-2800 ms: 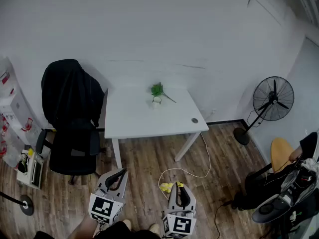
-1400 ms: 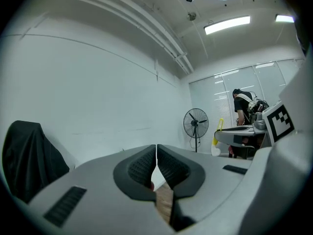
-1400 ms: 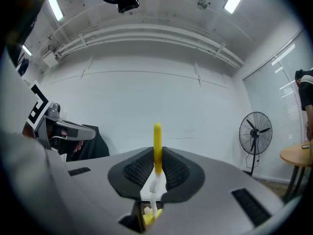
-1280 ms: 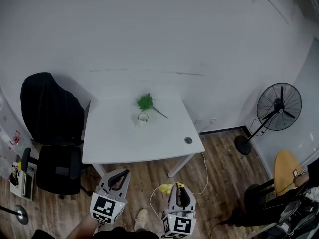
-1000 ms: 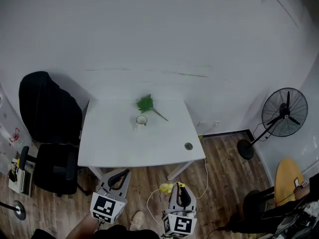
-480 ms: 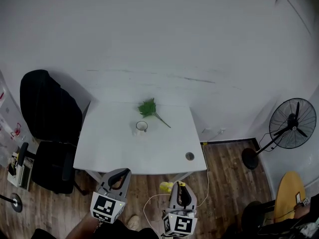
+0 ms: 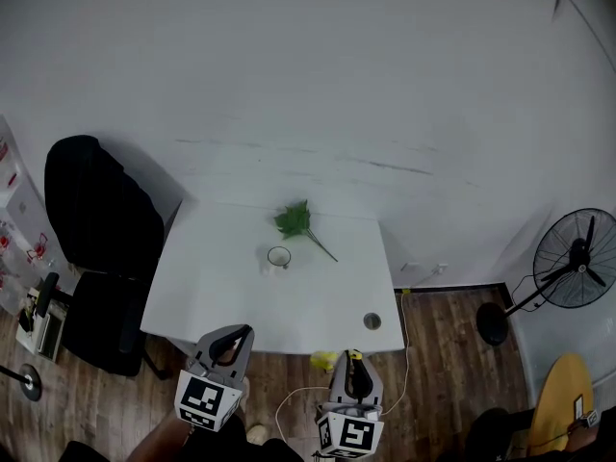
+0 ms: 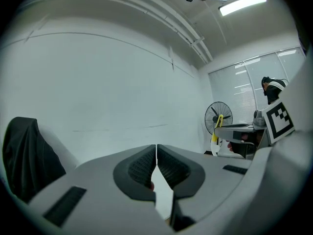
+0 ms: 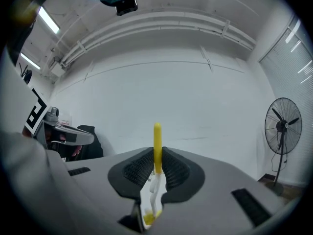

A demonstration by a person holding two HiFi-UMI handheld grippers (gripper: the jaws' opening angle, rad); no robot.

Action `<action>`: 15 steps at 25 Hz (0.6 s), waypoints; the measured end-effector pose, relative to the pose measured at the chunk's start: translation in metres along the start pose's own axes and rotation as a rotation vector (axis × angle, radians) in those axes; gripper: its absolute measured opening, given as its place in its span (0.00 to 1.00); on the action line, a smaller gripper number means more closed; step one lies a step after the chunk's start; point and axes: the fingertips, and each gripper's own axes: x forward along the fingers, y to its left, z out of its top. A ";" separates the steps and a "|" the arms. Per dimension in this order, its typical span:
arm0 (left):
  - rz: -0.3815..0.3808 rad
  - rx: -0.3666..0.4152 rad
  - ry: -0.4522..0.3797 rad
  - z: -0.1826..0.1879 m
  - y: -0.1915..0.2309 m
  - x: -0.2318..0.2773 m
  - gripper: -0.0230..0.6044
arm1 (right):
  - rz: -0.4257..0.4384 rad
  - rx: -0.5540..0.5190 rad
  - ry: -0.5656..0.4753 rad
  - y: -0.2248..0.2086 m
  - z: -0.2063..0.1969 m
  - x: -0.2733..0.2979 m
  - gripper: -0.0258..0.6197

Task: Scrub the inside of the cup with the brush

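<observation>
A small white cup [image 7: 278, 257] stands near the middle of the white table [image 7: 221, 287], with a green plant sprig [image 7: 296, 221] lying just behind it. My right gripper [image 7: 350, 362] is low in the head view, short of the table's front edge, shut on a yellow and white brush [image 9: 156, 153]; the brush's yellow head [image 7: 323, 359] pokes out to its left. My left gripper [image 7: 228, 340] is beside it, also short of the table, shut with nothing between its pads [image 8: 146, 164]. Both gripper views face the white wall.
A black office chair [image 7: 96, 229] draped with dark cloth stands left of the table. A floor fan [image 7: 577, 263] is at the right, a white cable [image 7: 399, 354] trails on the wood floor, and a small round grommet [image 7: 372, 321] sits at the table's front right corner.
The table and cup have come closer and lower in the head view as the person walked toward them. Both grippers keep their places at the bottom, still shut.
</observation>
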 end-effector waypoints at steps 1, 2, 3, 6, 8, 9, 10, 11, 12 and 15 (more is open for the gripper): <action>0.001 0.001 0.004 -0.001 0.003 0.006 0.08 | 0.002 0.003 0.000 -0.001 -0.001 0.007 0.14; 0.000 0.002 0.006 -0.001 0.007 0.013 0.08 | 0.003 0.005 0.001 -0.002 -0.001 0.014 0.14; -0.002 0.002 0.006 -0.001 0.010 0.020 0.08 | 0.003 0.005 0.001 -0.003 -0.002 0.022 0.14; -0.009 -0.003 -0.002 0.002 0.022 0.047 0.08 | 0.004 -0.001 -0.003 -0.008 -0.003 0.048 0.14; -0.014 -0.005 -0.008 0.005 0.031 0.068 0.08 | 0.001 -0.003 -0.009 -0.012 -0.003 0.069 0.14; -0.016 -0.006 -0.010 0.006 0.036 0.079 0.08 | -0.002 -0.003 -0.009 -0.015 -0.002 0.079 0.14; -0.017 -0.007 -0.009 0.007 0.040 0.090 0.08 | -0.003 -0.005 -0.007 -0.018 -0.003 0.091 0.14; -0.018 -0.007 -0.007 0.008 0.045 0.101 0.08 | -0.003 -0.006 -0.004 -0.021 -0.002 0.102 0.14; -0.019 -0.008 -0.005 0.010 0.050 0.112 0.08 | -0.004 -0.005 0.000 -0.024 -0.002 0.114 0.14; -0.020 -0.015 0.002 0.016 0.066 0.143 0.08 | 0.002 -0.004 0.003 -0.029 0.004 0.150 0.14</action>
